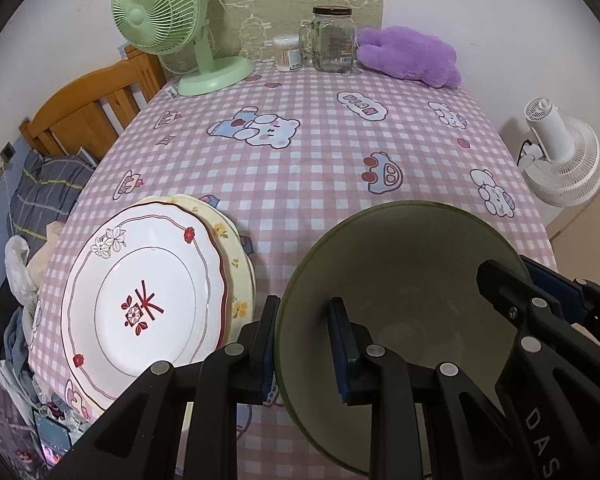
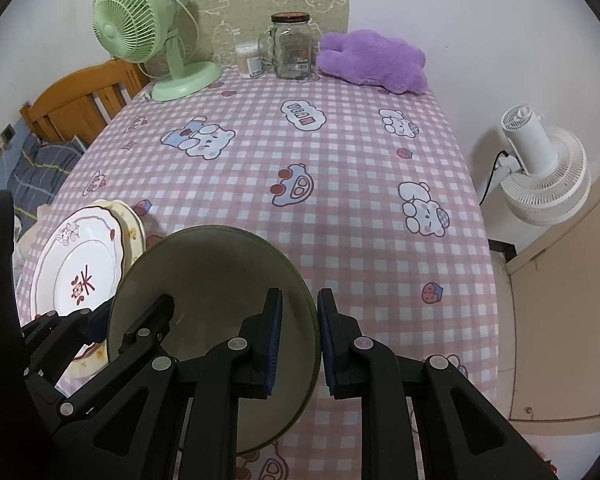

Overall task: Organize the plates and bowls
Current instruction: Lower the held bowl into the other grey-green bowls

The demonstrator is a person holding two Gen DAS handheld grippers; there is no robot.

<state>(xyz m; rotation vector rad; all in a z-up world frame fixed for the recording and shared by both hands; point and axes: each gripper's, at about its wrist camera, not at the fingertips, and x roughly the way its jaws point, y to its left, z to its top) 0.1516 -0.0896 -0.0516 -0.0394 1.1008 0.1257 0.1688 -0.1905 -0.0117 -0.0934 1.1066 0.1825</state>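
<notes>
Left wrist: olive bowl rim sits between left hand-held gripper jaws.

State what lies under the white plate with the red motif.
Under the white plate lies a cream plate with yellow flowers, only its right edge showing. The rest, and anything beneath, is covered.
</notes>
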